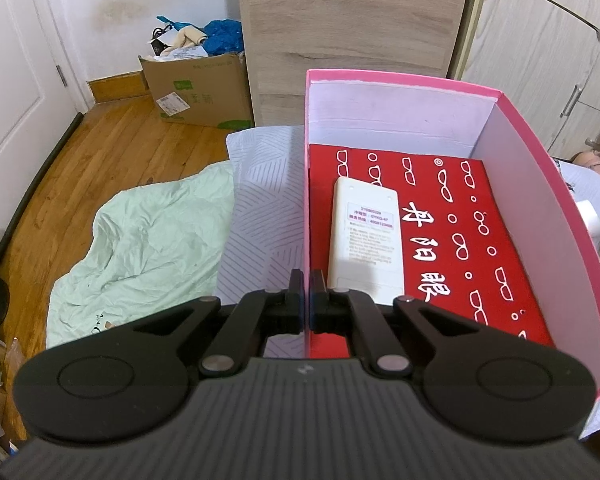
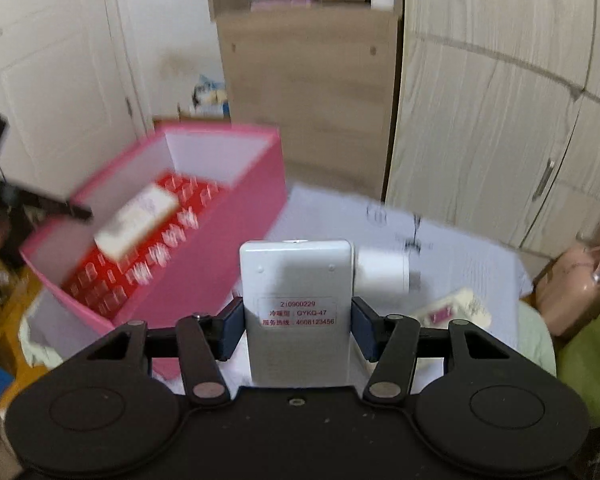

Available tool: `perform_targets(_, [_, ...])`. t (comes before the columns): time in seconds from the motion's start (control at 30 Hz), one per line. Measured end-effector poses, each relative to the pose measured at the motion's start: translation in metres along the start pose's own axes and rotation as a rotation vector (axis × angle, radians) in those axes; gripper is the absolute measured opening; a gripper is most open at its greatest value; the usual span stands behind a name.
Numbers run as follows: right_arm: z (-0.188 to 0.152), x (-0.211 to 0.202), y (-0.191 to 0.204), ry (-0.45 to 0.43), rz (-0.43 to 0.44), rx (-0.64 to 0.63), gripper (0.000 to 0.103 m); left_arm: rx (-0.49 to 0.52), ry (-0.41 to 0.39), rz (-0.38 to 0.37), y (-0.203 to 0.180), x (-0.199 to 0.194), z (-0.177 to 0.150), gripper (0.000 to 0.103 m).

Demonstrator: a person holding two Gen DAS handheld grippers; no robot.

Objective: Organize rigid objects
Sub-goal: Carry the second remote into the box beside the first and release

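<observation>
A pink box (image 1: 540,184) stands open on the bed, with a red patterned case (image 1: 480,240) flat on its bottom and a white remote (image 1: 364,236) lying face down on that. My left gripper (image 1: 307,300) is shut on the box's left wall, one finger inside and one outside. My right gripper (image 2: 296,328) is shut on a second white remote (image 2: 296,304), held face down to the right of the pink box (image 2: 204,264). A third remote (image 2: 456,308) and a white roll (image 2: 384,272) lie on the bed beyond it.
A pale striped sheet (image 1: 260,200) covers the bed, with a green blanket (image 1: 140,248) at left. A cardboard box (image 1: 200,88) sits on the wood floor. A wooden cabinet (image 1: 352,20) and wardrobe doors (image 2: 500,140) stand behind. A pink bag (image 2: 572,288) sits at right.
</observation>
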State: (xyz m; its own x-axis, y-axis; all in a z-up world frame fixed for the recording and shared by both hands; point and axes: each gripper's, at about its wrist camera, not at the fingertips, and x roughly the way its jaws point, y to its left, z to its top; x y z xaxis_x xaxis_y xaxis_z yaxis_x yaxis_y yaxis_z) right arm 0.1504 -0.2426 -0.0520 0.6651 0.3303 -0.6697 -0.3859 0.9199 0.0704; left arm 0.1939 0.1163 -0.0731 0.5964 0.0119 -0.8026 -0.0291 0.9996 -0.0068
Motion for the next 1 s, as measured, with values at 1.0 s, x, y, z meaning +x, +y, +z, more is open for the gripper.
perform_targets(1.0, [0.083, 0.154, 0.116, 0.204, 0.074, 0.186, 0.061, 0.011, -0.004, -0.012, 0.001, 0.001, 0.0, 0.002])
